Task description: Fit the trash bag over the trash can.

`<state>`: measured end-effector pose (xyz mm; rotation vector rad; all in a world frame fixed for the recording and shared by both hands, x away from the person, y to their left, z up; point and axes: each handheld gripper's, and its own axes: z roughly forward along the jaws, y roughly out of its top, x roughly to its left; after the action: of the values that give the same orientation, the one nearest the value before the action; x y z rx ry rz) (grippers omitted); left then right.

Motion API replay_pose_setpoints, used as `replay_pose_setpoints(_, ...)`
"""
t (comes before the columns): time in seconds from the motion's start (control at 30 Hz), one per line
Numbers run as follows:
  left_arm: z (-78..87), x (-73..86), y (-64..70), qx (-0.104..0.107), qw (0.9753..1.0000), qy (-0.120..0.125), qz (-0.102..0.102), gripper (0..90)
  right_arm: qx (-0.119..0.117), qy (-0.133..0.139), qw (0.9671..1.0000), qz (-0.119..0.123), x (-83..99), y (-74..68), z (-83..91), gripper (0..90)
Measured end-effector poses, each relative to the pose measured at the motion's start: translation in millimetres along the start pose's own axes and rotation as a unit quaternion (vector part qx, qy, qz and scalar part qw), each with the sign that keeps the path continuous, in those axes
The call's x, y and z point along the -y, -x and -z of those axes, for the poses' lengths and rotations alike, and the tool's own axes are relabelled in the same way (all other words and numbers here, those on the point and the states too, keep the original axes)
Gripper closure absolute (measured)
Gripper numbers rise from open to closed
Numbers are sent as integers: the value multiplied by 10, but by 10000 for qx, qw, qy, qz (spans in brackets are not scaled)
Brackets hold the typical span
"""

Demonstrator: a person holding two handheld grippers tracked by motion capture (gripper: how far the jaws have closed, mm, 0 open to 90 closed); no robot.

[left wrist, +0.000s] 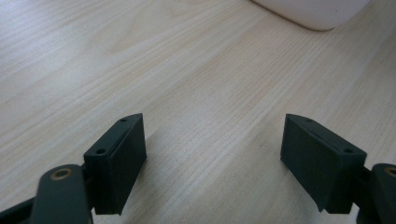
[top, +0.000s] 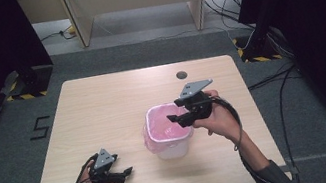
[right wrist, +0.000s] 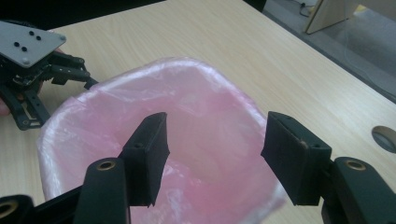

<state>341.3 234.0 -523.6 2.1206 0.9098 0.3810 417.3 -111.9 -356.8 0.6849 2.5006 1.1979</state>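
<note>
High view first: my desk [top: 102, 102] is a pale wood top in the middle of the frame, and a small white bin [top: 173, 145] lined with a pink bag [top: 166, 121] stands right of its centre. My right gripper [top: 172, 119] hangs over the bin's right rim, its fingers pointing left across the open mouth, spread apart with nothing between them. My left gripper [top: 128, 170] sits low at the lower left of the desk, well apart from the bin, its fingers aimed right toward the bin and also empty. A round grommet hole [top: 181, 74] lies in the desk near the upper edge, beyond the bin.

Left gripper view: my two black fingers [left wrist: 119, 163] rise from the bottom corners, set wide apart, and bare wood grain of the desk [left wrist: 187, 70] runs between them. Nothing is held. The rounded white base of the bin [left wrist: 313, 11] shows at the upper right of the frame, far ahead of the fingertips.

Right gripper view: my fingers [right wrist: 149, 154] stand wide open above the bin's mouth, with the pink bag [right wrist: 210, 121] spread below and between them; they grip nothing, and I cannot tell whether they touch the liner. The bag's rim [right wrist: 140, 70] folds over the bin's edge. At the upper left of the frame my left gripper [right wrist: 32, 70] rests by the desk, beyond the bin. The grommet hole [right wrist: 385, 137] shows at the right edge.
</note>
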Motion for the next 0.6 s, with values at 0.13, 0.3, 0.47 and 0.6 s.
replay_pose_setpoints(0.13, -3, -1, 8, -7, 10000, -16, -32, 206, 157, 145, 9996, -166, 152, 79, 160, 382)
replay_pose_setpoints(0.3, -2, -1, 4, 31, 10000, -20, -26, 199, 318, 328, 9977, -509, 354, 184, 321, 365)
replay_pose_setpoints(0.47, 3, 0, -16, 93, 9999, -7, 50, 189, 460, 458, 9945, -827, 605, 261, 404, 363)
replay_pose_setpoints(0.6, -7, -3, 8, 31, 10000, -40, -43, 177, 546, 535, 9916, -1047, 785, 280, 434, 361)
